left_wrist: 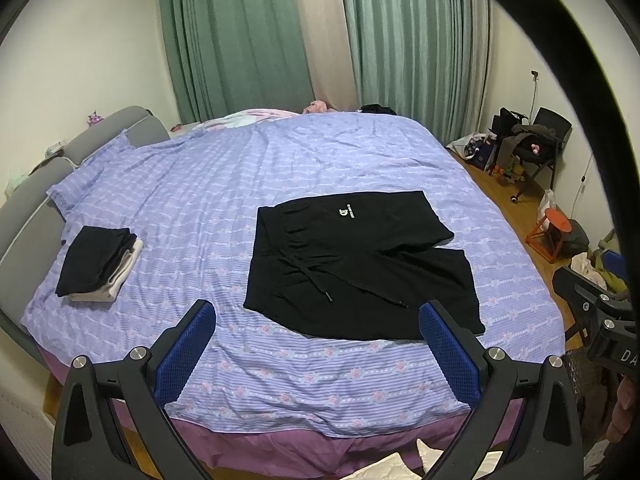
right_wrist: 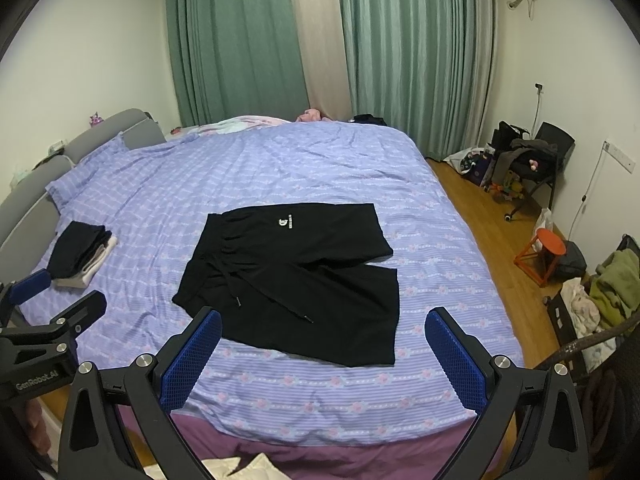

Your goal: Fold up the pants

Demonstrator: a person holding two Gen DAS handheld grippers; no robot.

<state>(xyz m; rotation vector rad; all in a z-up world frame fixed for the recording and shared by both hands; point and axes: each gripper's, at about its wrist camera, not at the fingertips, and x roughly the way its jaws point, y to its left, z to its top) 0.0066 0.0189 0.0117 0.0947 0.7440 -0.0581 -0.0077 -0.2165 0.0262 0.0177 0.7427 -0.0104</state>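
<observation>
Black shorts [right_wrist: 296,276] lie flat near the foot-side edge of the bed [right_wrist: 280,160], waistband to the left, drawstrings [right_wrist: 272,300] loose across the front, logo [right_wrist: 285,222] up. Left gripper [left_wrist: 316,344] hovers above the bed edge w/ jaws spread wide, nothing in them; right gripper [right_wrist: 320,352] same, wide apart, empty. Risks, as I judge it: pinch too deep and the purple-striped sheet [right_wrist: 320,392] comes up w/ the fabric; grab only the top layer and the fold skews; drawstrings may trail out of the fold; thin cloth can slip off the pads. Count: 1 pair of shorts to fold, 2 drawstring ends, 2 grippers, 1 stack of folded clothes [left_wrist: 100,264] well apart at left, black over white, no. of pieces can't tell.
</observation>
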